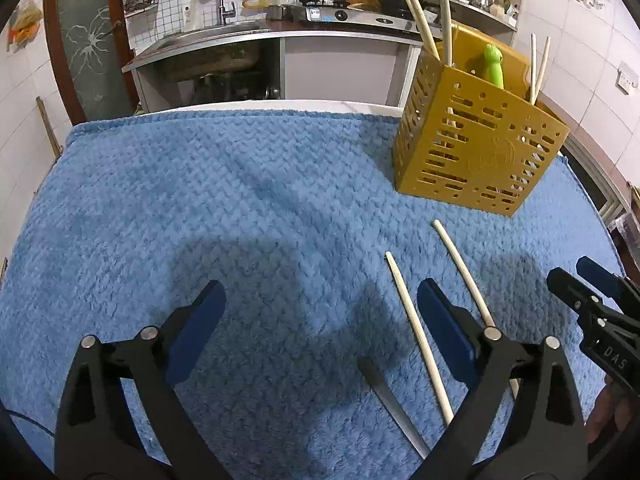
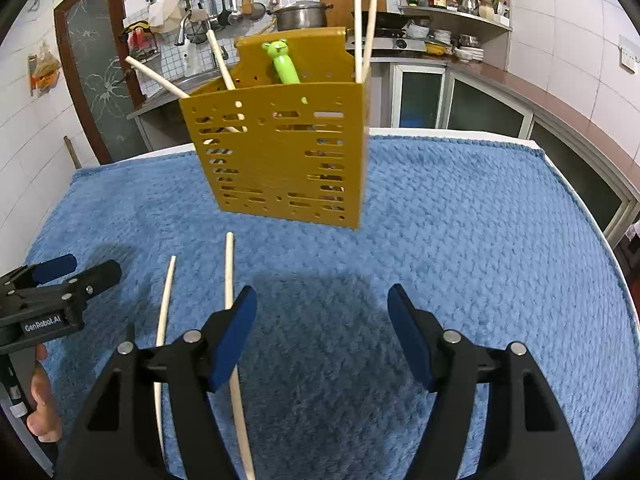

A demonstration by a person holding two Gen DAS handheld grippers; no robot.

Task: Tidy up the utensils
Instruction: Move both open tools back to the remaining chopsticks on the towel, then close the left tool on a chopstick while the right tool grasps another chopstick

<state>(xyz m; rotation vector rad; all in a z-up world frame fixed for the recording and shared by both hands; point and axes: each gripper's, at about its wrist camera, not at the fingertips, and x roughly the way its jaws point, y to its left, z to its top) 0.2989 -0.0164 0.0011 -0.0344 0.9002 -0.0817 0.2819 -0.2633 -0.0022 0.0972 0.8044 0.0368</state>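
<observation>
Meanwhile, your left gripper (image 1: 322, 312) hung over the blue towel (image 1: 240, 200) with its jaws spread wide and only bare cloth between the blue pads (image 1: 198, 332). Just right of that gap lay a dark knife blade (image 1: 394, 408), then the first loose chopstick (image 1: 418, 336), and beyond your right-hand pad the second loose chopstick (image 1: 462, 272), both flat on the towel and pointing toward the yellow utensil holder (image 1: 476, 152). That holder stood upright on the towel's far right part, with chopsticks and a green frog-topped utensil (image 1: 494, 66) standing in it. Your right gripper (image 2: 322, 322) was also apart, nothing gripped, its left pad sitting over one chopstick (image 2: 229, 268), the other chopstick (image 2: 166, 300) just outside it.
</observation>
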